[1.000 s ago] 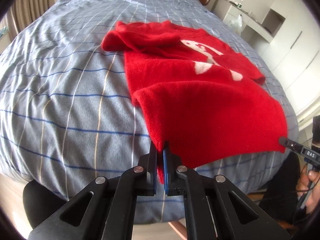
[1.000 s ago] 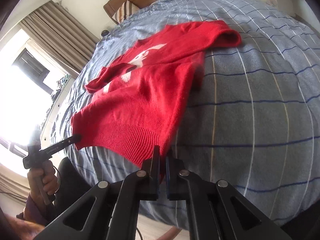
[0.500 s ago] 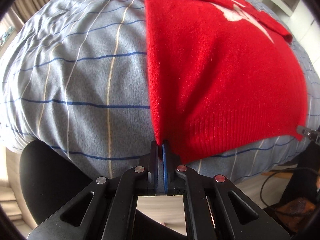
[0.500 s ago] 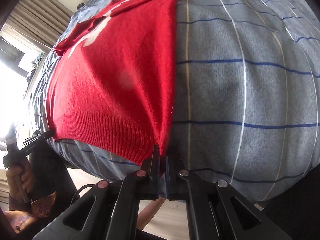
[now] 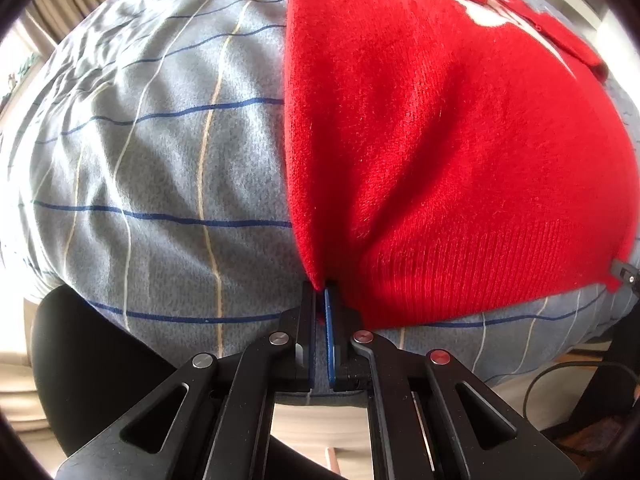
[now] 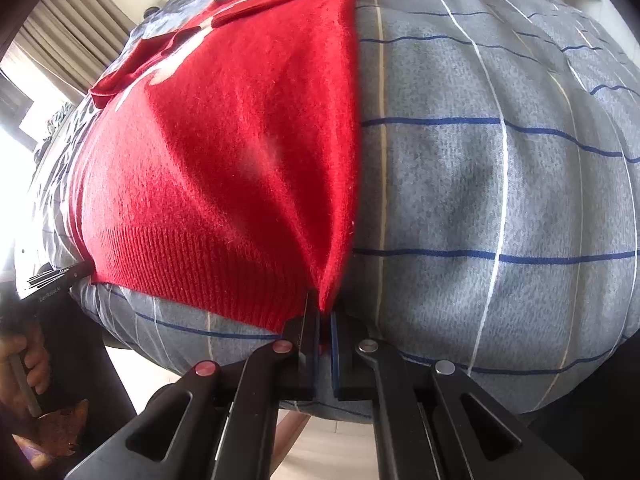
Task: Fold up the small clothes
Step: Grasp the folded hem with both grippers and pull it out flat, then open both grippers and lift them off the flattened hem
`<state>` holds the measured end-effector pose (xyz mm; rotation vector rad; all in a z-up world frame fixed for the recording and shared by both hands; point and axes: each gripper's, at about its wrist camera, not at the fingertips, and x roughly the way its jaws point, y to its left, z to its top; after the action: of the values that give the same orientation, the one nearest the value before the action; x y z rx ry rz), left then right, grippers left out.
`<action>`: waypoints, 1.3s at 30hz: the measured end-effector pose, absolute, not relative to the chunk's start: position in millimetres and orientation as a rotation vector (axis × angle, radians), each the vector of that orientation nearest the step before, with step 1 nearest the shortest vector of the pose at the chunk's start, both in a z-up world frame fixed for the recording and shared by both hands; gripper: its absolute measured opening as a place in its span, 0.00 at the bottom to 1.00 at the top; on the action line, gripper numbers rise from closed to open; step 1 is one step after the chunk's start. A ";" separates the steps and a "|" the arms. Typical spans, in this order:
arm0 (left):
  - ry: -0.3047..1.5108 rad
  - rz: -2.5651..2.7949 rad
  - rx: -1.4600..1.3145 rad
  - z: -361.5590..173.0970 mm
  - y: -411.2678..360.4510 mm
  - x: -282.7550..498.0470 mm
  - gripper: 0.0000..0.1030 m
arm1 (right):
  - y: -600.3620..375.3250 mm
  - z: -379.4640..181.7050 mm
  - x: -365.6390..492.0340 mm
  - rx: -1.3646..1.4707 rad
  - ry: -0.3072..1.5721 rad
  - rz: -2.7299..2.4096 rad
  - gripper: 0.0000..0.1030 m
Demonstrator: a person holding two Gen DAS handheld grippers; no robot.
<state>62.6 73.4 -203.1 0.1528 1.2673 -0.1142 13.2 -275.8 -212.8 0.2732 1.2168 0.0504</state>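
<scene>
At bed (image 5: 132, 168) near edge: your left gripper (image 5: 320, 292) and right gripper (image 6: 325, 312), jaws each clenched on hem corner of red sweater (image 5: 440, 140). Risks: thin pinch slips; uneven pull skews hem; sleeves bunch.

The sweater (image 5: 432, 152) lies spread on the bed (image 5: 160, 160), its ribbed hem at the near edge. The left claw (image 5: 321, 296) pinches one hem corner, the right claw (image 6: 322, 312) the other. The sleeves lie folded across the sweater's far end.
</scene>
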 end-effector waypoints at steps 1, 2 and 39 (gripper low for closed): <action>1.264 -0.114 0.156 -203.4 67.0 67.1 0.03 | -275.6 -211.6 13.0 0.264 1.212 0.046 0.04; 1.259 -0.117 0.157 -202.1 64.1 66.1 0.05 | -268.8 -209.0 13.4 0.247 1.207 0.036 0.07; 1.010 -0.082 0.079 -111.8 89.0 26.1 0.62 | -227.6 -103.1 -9.3 -0.205 0.987 -0.167 0.50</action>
<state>26.1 89.0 -111.8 0.0785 1.0103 -0.0822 -9.3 -227.6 -103.1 -0.2050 0.9874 -0.1668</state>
